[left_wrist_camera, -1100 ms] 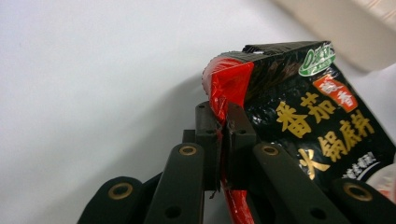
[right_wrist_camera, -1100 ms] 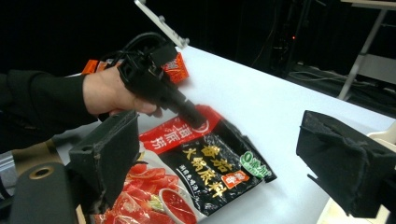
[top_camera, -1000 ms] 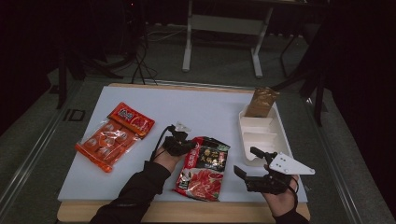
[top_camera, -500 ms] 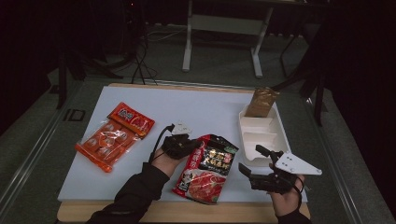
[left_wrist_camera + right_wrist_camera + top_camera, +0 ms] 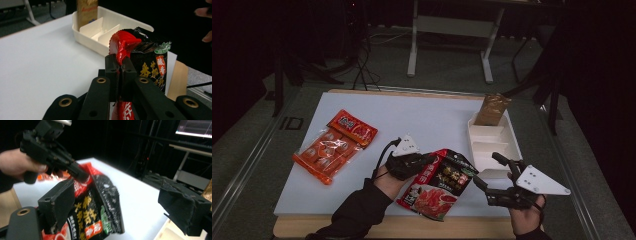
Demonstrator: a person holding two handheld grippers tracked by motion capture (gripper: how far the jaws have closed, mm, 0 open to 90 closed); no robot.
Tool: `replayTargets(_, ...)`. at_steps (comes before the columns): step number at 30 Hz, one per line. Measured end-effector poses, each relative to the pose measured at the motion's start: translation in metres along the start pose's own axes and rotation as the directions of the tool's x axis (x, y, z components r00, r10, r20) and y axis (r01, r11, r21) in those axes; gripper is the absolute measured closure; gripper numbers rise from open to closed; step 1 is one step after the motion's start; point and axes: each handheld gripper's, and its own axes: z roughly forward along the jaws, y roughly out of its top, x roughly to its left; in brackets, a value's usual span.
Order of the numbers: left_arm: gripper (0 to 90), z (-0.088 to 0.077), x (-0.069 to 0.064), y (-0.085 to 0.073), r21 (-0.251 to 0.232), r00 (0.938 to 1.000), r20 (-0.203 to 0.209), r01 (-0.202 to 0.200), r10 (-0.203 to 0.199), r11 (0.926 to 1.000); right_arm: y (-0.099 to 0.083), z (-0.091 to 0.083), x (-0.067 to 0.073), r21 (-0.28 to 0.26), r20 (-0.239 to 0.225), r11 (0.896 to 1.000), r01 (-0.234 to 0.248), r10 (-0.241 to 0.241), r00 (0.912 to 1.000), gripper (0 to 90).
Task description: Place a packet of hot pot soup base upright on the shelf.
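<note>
A red and black snack bag (image 5: 439,182) lies near the table's front edge with its upper end lifted. My left gripper (image 5: 427,161) is shut on that upper corner. In the left gripper view the jaws pinch the crumpled red edge of the bag (image 5: 147,67) between the left gripper's (image 5: 121,65) pads. My right gripper (image 5: 486,168) hovers open just right of the bag, with nothing pressed between its pads. Seen from the right gripper (image 5: 122,205), the bag (image 5: 100,212) hangs between and beyond the wide-apart jaws, with the left gripper (image 5: 77,173) gripping its top.
A white divided tray (image 5: 472,135) stands at the right, with a brown pouch (image 5: 492,110) upright in its far compartment. An orange-red packet (image 5: 334,145) lies at the left. The tray (image 5: 110,32) and pouch (image 5: 86,11) lie ahead of the left gripper.
My left gripper has risen and shifted right, lifting the bag's upper end off the table. The right gripper has drifted slightly up and right, still open.
</note>
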Motion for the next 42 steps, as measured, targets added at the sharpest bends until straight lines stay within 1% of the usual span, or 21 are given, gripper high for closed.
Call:
replayTargets(1,87.4,-0.003,-0.002,0.002,-0.008,1.0000,0.000,-0.003,0.003,1.0000,0.002,-0.002,-0.001,-0.002,-0.010,1.000,-0.016,0.015,0.9998,13.5)
replayTargets(3,87.3,-0.009,-0.004,0.005,-0.040,0.9999,-0.004,-0.012,0.011,0.9991,0.005,-0.004,-0.001,0.031,0.002,0.998,-0.057,0.057,0.9983,13.2)
replayTargets(5,87.1,-0.015,-0.003,0.008,-0.069,1.0000,0.002,-0.002,0.002,0.9976,0.006,-0.005,-0.002,0.042,-0.015,0.995,-0.087,0.088,0.9960,13.0)
replayTargets(6,87.1,-0.015,-0.003,0.008,-0.069,1.0000,0.002,-0.002,0.002,0.9976,0.006,-0.005,-0.002,0.042,-0.015,0.995,-0.087,0.088,0.9960,13.0)
replayTargets(7,87.1,-0.021,0.002,0.010,-0.106,0.9995,0.020,0.028,-0.026,0.9940,0.006,-0.005,-0.003,0.046,-0.019,0.994,-0.100,0.101,0.9947,12.7)
replayTargets(11,87.1,-0.028,0.008,0.011,-0.175,0.9982,0.029,0.057,-0.053,0.9829,0.007,-0.004,-0.004,0.045,-0.053,0.991,-0.127,0.129,0.9903,10.1)
replayTargets(13,87.1,-0.029,0.010,0.012,-0.200,0.9971,0.041,0.070,-0.063,0.9773,0.008,-0.001,-0.001,0.064,-0.061,0.992,-0.111,0.115,0.9915,10.1)
replayTargets(14,87.0,-0.029,0.010,0.012,-0.210,0.9967,0.039,0.078,-0.071,0.9745,0.009,0.001,0.000,0.077,-0.061,0.992,-0.104,0.109,0.9922,10.1)
replayTargets(18,87.0,-0.028,0.010,0.012,-0.234,0.9963,0.038,0.084,-0.077,0.9685,0.010,0.012,0.001,0.115,-0.086,0.985,-0.128,0.138,0.9867,13.4)
replayTargets(22,87.0,-0.027,0.010,0.010,-0.264,0.9947,0.046,0.101,-0.092,0.9593,0.009,0.023,-0.005,0.127,-0.074,0.979,-0.163,0.173,0.9822,16.3)
replayTargets(24,87.0,-0.026,0.010,0.009,-0.265,0.9955,0.047,0.091,-0.082,0.9598,0.008,0.030,-0.008,0.137,-0.083,0.974,-0.179,0.191,0.9780,17.1)
replayTargets(27,87.0,-0.024,0.008,0.009,-0.269,0.9956,0.047,0.090,-0.081,0.9588,0.008,0.040,-0.011,0.149,-0.116,0.969,-0.199,0.217,0.9693,25.5)
replayTargets(29,86.9,-0.023,0.006,0.008,-0.275,0.9960,0.039,0.088,-0.081,0.9574,0.009,0.044,-0.012,0.169,-0.141,0.967,-0.192,0.217,0.9659,43.7)
replayTargets(31,86.9,-0.023,0.006,0.008,-0.275,0.9960,0.039,0.088,-0.081,0.9574,0.009,0.046,-0.012,0.168,-0.146,0.968,-0.188,0.213,0.9661,43.7)
replayTargets(32,86.9,-0.023,0.007,0.007,-0.277,0.9964,0.039,0.084,-0.076,0.9571,0.011,0.048,-0.012,0.178,-0.157,0.967,-0.182,0.211,0.9648,67.1)
replayTargets(33,86.9,-0.023,0.008,0.006,-0.278,0.9973,0.037,0.071,-0.063,0.9581,0.011,0.048,-0.014,0.178,-0.153,0.966,-0.187,0.214,0.9647,72.9)
replayTargets(34,86.8,-0.023,0.009,0.006,-0.268,0.9980,0.041,0.057,-0.048,0.9617,0.012,0.048,-0.017,0.189,-0.172,0.962,-0.199,0.232,0.9574,74.2)
replayTargets(35,86.4,-0.023,0.009,0.005,-0.269,0.9980,0.044,0.055,-0.045,0.9617,0.013,0.048,-0.019,0.199,-0.174,0.959,-0.204,0.239,0.9553,75.0)
replayTargets(39,85.5,-0.024,0.012,0.003,-0.274,0.9968,0.058,0.070,-0.056,0.9591,0.020,0.049,-0.021,0.198,-0.168,0.959,-0.205,0.239,0.9565,76.5)
replayTargets(41,84.2,-0.024,0.012,0.003,-0.281,0.9972,0.057,0.063,-0.049,0.9576,0.024,0.048,-0.021,0.194,-0.163,0.961,-0.197,0.230,0.9594,76.8)
replayTargets(42,83.0,-0.025,0.013,0.004,-0.284,0.9965,0.065,0.069,-0.053,0.9564,0.027,0.048,-0.022,0.194,-0.165,0.960,-0.203,0.235,0.9578,76.9)
